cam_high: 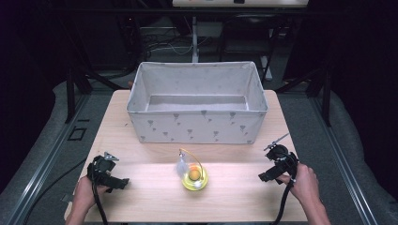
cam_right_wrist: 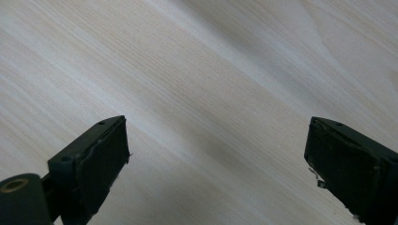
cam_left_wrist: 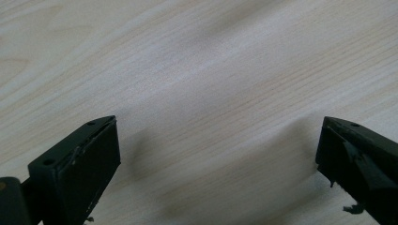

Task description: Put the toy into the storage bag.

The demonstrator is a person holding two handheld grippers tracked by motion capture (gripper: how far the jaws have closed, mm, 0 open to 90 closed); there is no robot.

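Both sets of jaws wide open, gripping nothing, just hovering over bare table [cam_high: 141, 154]. Left gripper [cam_high: 123, 183] and right gripper [cam_high: 263, 176] parked either side of the toy [cam_high: 193, 175], probably readying a grab. Bin [cam_high: 197, 126] waiting behind.

Each hand carries a black gripper. The left gripper [cam_high: 123, 182] bears a grey three-cornered plate on top and trails a black cable. The right gripper [cam_high: 263, 176] trails one too. Both have blocky black jaws with screw holes and frayed pads; forearms are bare.
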